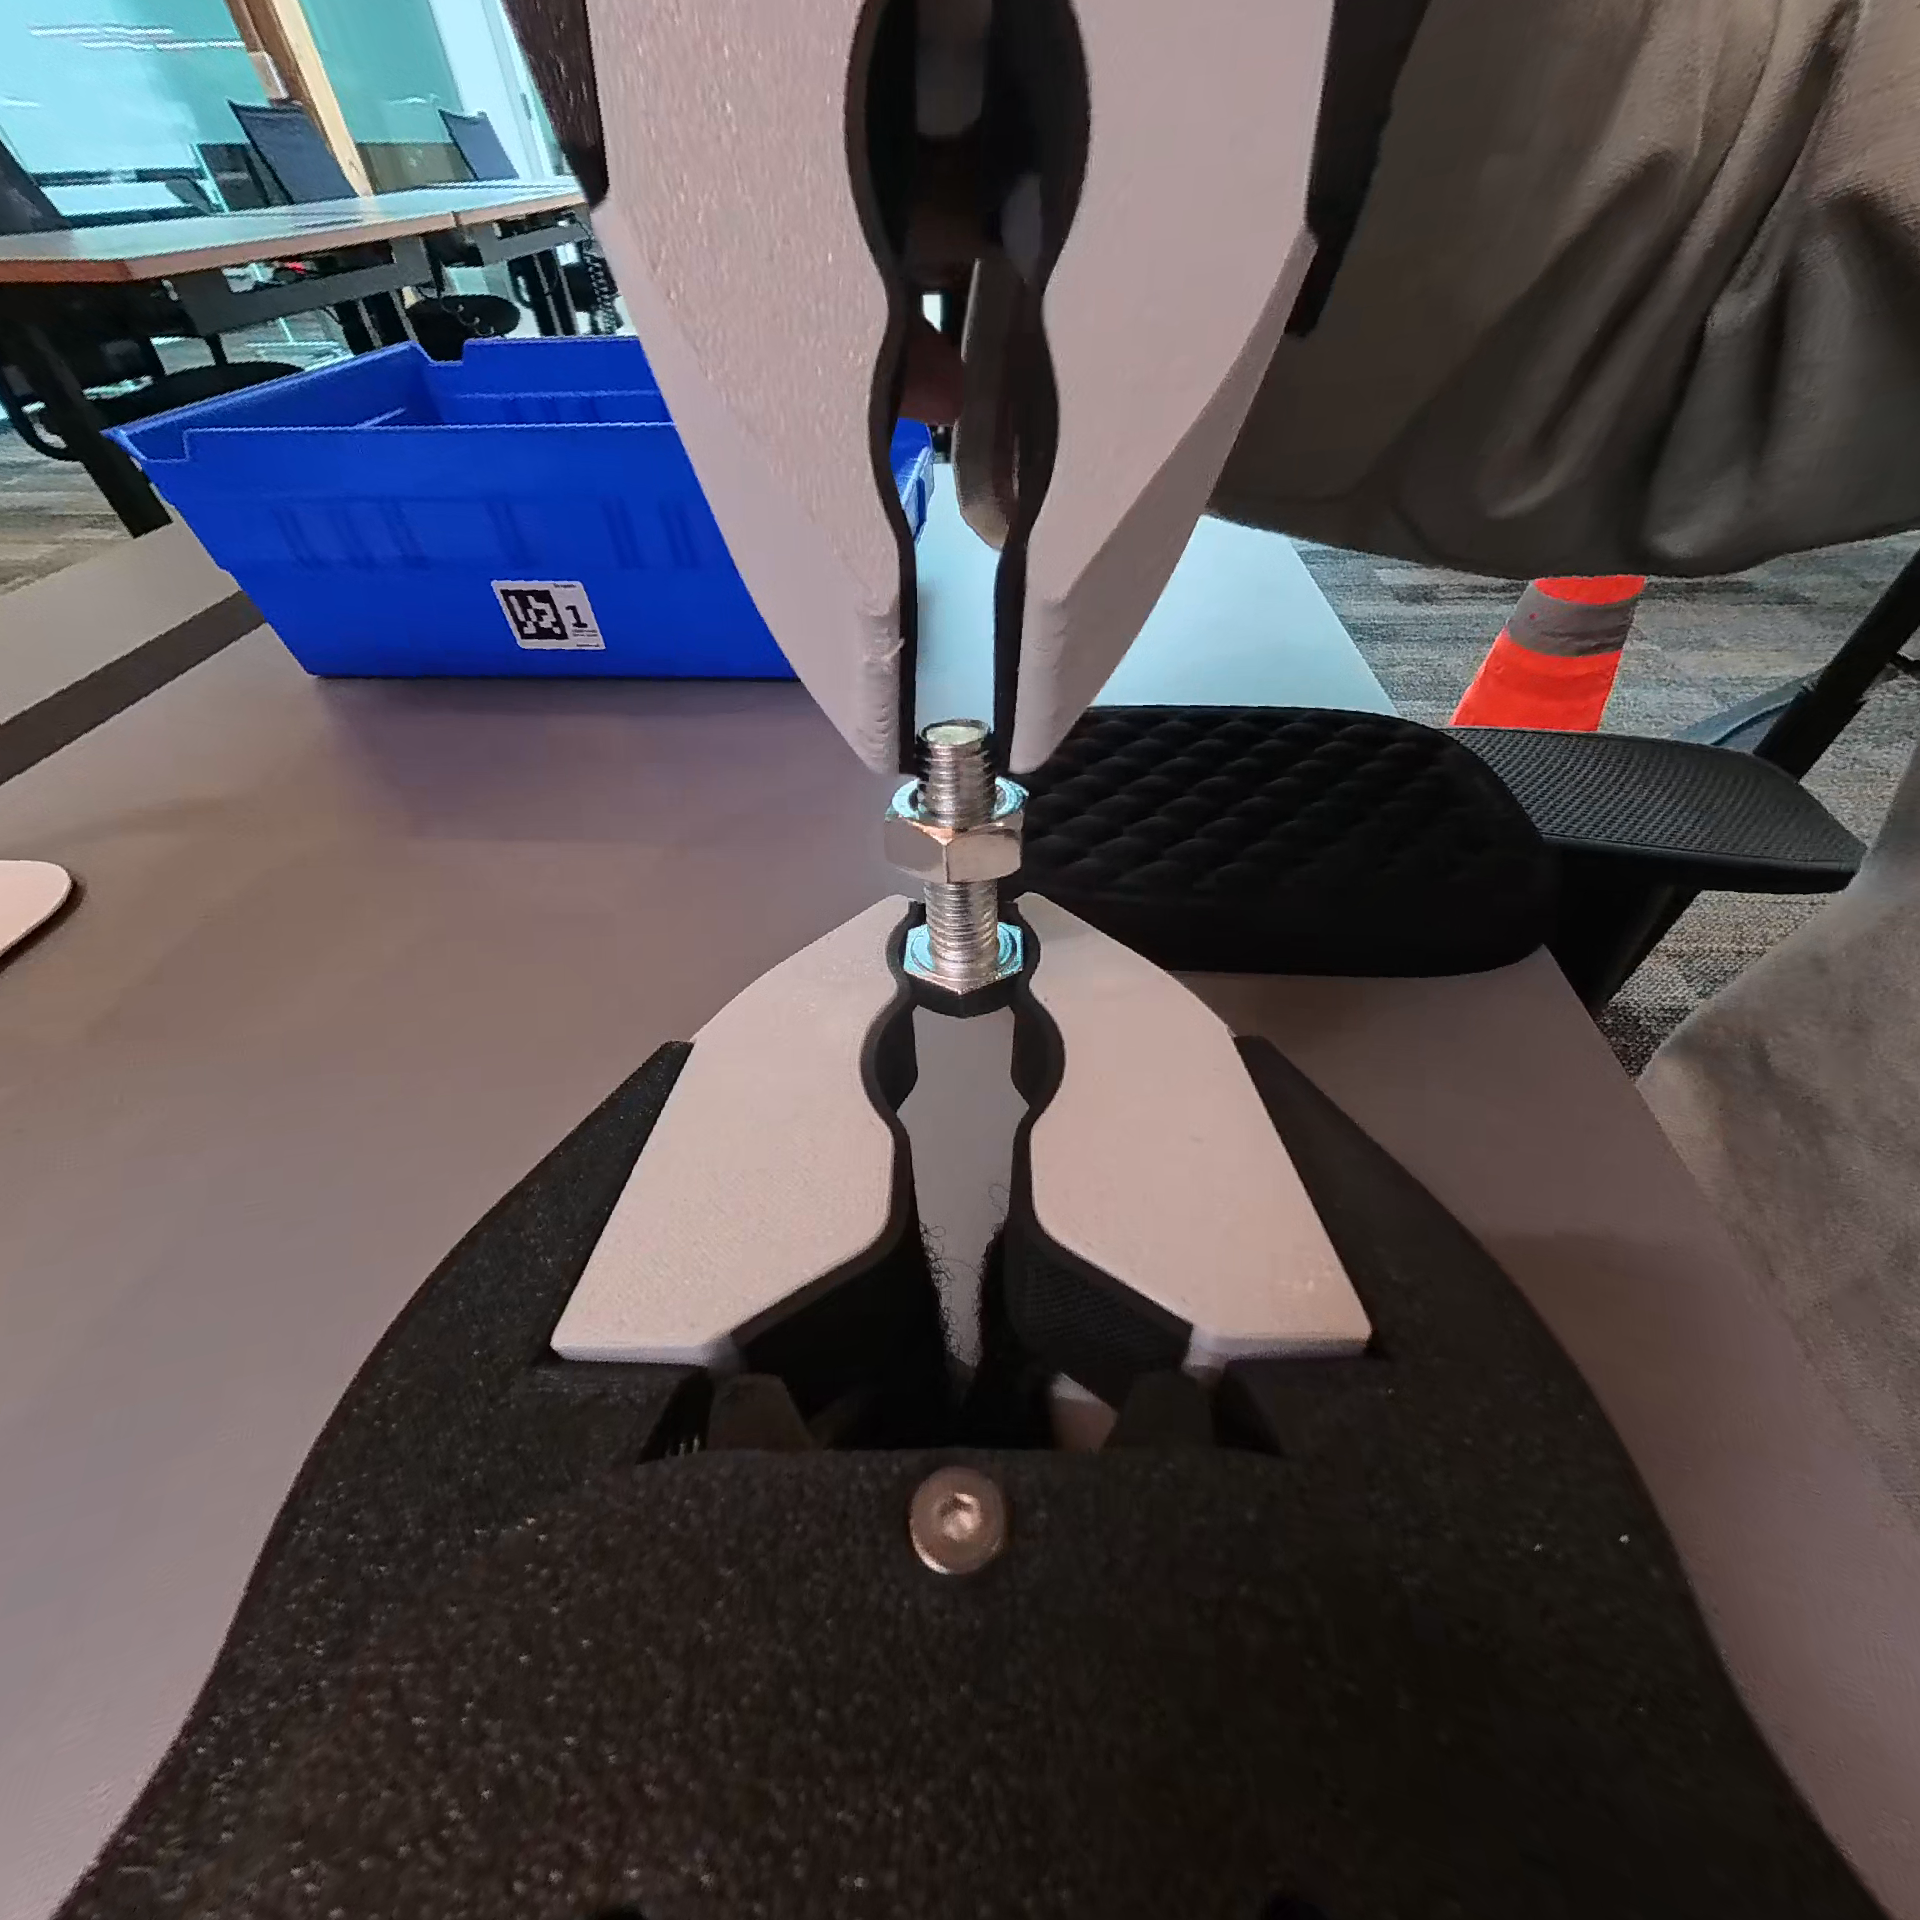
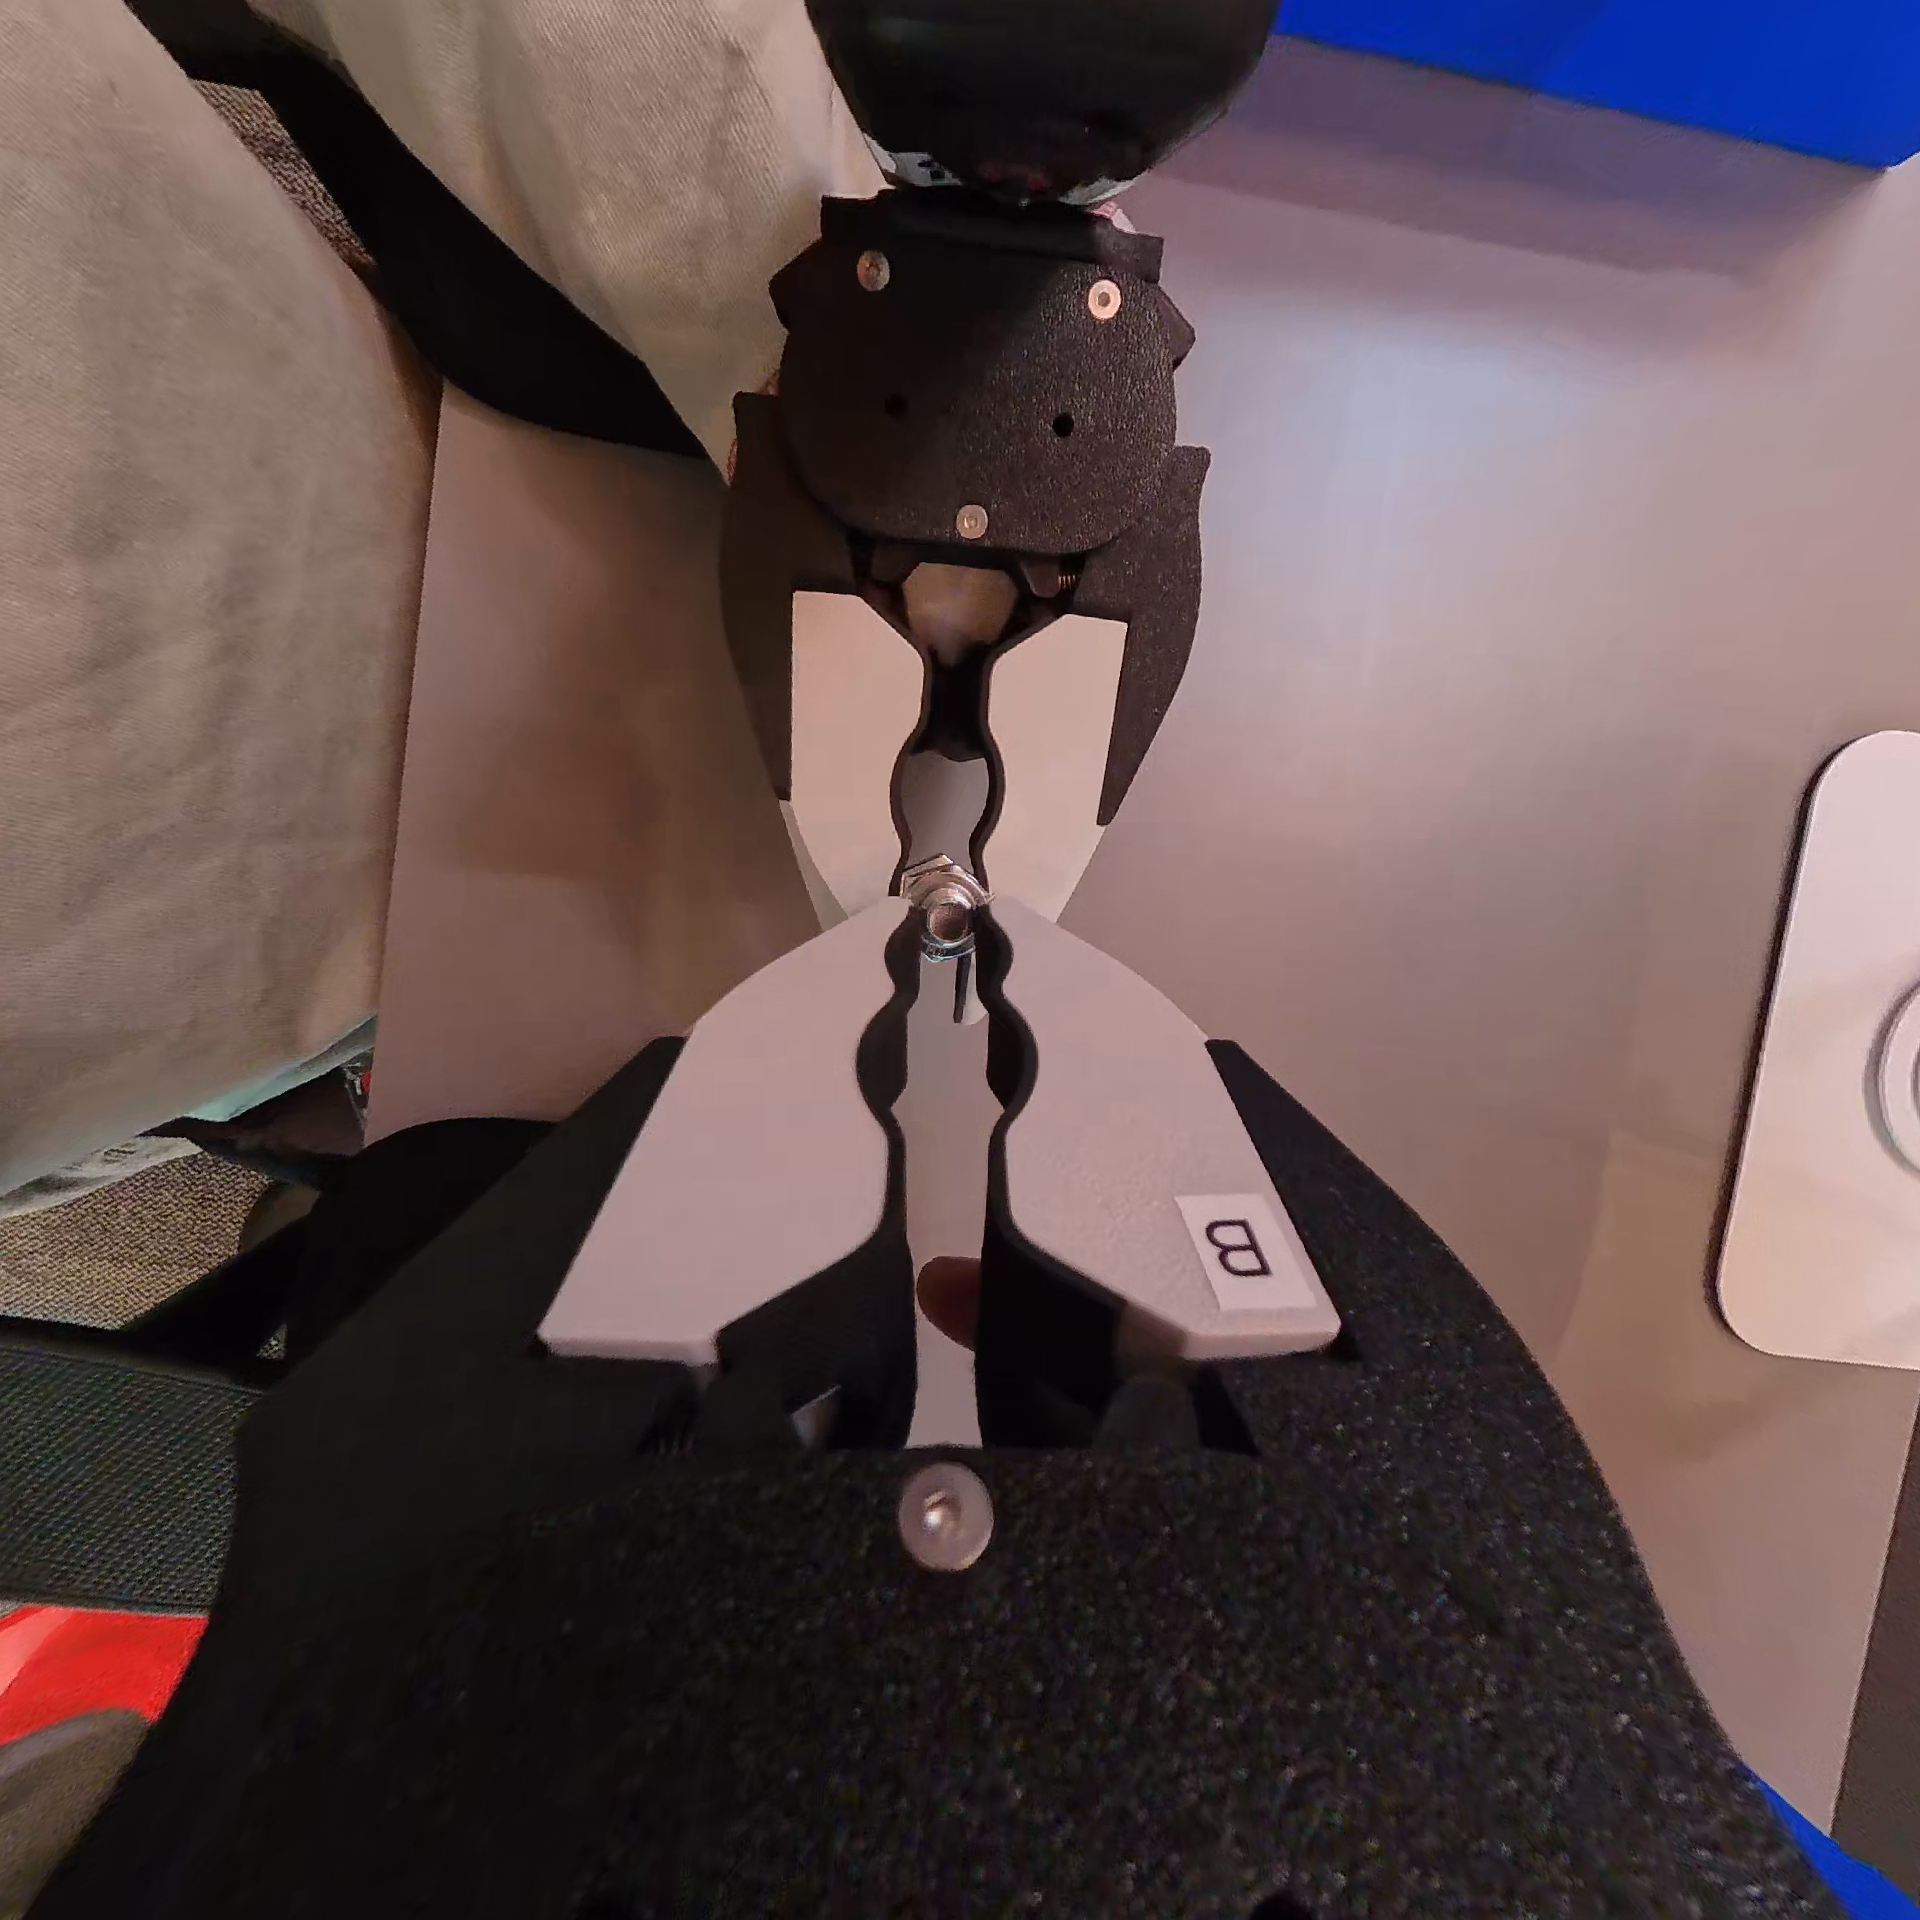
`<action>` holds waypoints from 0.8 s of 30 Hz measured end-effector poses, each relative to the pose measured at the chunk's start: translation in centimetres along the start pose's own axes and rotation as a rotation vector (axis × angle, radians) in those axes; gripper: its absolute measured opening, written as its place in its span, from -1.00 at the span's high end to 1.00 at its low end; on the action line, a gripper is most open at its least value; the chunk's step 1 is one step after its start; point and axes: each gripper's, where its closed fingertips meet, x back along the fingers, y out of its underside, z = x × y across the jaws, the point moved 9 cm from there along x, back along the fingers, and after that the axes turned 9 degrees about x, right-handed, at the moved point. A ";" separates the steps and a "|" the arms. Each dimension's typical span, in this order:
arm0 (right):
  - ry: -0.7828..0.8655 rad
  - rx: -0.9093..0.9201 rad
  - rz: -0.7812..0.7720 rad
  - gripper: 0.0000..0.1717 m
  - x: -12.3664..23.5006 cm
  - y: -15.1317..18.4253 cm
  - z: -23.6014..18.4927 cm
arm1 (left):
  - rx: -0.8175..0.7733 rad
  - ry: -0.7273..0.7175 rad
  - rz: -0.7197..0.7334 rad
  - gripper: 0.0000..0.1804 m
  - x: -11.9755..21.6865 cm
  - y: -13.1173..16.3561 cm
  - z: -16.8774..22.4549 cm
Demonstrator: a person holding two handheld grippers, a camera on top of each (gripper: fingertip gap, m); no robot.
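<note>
A silver bolt [image 1: 954,904] stands upright over the grey table [image 1: 416,935], with a hex nut [image 1: 954,844] threaded on near its upper end. My left gripper [image 1: 961,940] is shut on the bolt's hex head [image 1: 961,956] and holds it from below. My right gripper [image 1: 954,743] comes down from above, its black pads closed on the bolt's threaded tip just above the nut. In the right wrist view, my right gripper [image 2: 945,925] has the bolt's end [image 2: 948,920] between its tips. The left gripper [image 2: 940,868] faces it there, with the nut [image 2: 935,883] between the two.
A blue bin [image 1: 468,520] with a square marker label stands at the back left of the table. A black mesh chair [image 1: 1299,831] is beyond the table's right edge, with an orange cone [image 1: 1548,655] on the carpet. A white pad [image 2: 1829,1039] lies on the table. A person's grey clothing [image 1: 1610,260] is close by. There is about 5 cm between the tips of the two grippers.
</note>
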 end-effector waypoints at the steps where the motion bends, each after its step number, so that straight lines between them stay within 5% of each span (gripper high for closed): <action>1: 0.000 -0.002 0.001 0.90 0.0 0.0 0.0 | -0.001 0.000 -0.001 0.85 0.0 0.0 0.0; 17: 0.051 0.035 0.013 0.90 0.4 0.1 -0.2 | 0.008 0.006 0.014 0.81 0.1 0.0 -0.1; 24: 0.231 -0.124 -0.094 0.90 7.7 4.7 2.1 | 0.006 -0.017 0.007 0.56 -0.1 0.0 -0.1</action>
